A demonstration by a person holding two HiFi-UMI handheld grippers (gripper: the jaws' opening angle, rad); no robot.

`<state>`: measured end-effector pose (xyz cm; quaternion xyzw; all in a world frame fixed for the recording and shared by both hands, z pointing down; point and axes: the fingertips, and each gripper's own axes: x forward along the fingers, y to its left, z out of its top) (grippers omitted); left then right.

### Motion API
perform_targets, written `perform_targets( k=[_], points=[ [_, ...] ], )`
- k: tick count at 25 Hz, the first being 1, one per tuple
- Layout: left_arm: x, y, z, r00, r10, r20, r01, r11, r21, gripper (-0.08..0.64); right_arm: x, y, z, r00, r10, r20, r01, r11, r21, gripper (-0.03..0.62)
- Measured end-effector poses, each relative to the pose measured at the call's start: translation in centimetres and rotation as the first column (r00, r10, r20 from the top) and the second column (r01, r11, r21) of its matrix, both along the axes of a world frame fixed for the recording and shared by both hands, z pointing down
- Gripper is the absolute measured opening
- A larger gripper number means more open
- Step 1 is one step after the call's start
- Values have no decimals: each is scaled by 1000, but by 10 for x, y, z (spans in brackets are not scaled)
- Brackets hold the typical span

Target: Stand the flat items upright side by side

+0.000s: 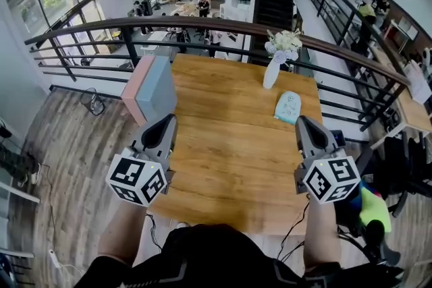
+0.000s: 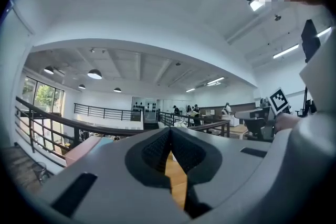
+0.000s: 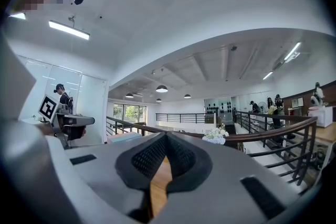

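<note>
- Premises: open-plan office or workspace, seen from a mezzanine level.
- Dark metal railing (image 1: 202, 27) curves across the upper half of the head view and bounds the mezzanine.
- Lower floor (image 1: 179, 0), upper centre beyond the railing: people standing around laden tables.
- Staircase (image 1: 273, 3), upper centre-right, joins the two levels.
- Upper right: further people (image 1: 370, 3) at workstations along a second railing.
- Large windows (image 1: 50, 3), upper left.
- White ceiling with pendant lamps (image 2: 95, 74) and strip lights (image 3: 69, 30).
- Wood-plank floor (image 1: 74, 145) at left with a loose cable (image 1: 91, 101).
- Wooden table (image 1: 229, 145) at centre.
</note>
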<state>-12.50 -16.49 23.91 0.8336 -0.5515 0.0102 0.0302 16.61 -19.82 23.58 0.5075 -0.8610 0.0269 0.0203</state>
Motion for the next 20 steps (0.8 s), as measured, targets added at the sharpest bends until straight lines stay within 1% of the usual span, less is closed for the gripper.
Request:
perform_targets(
  k=[4,6,8,12,15,20],
  points=[
    [-15,5,-5,999,28,-36,-28,1000,-3,28,-13,6,0,1000,4,-20,-4,1000,1,15],
    [-21,4,-5,999,29,-28,-29,1000,5,28,-19,8,3,1000,6,-26,-6,1000,-2,15],
    [-25,2,-5,1000,27,-4,-27,1000,3,28,-25,10,4,1000,8,-27,-8,1000,-5,15],
    [-27,4,-5,998,51,-23,-51,999,-16,28,-31,14,4,999,20,-37,-21,1000,-6,15],
    [-27,4,-3,998,58,-21,-59,998,-38,28,-31,17,6,999,31,-36,-31,999,-16,15],
    [-30,7,-5,997,60,-53,-62,997,-35,28,-34,23,8,999,35,-40,-36,999,-19,15]
  ],
)
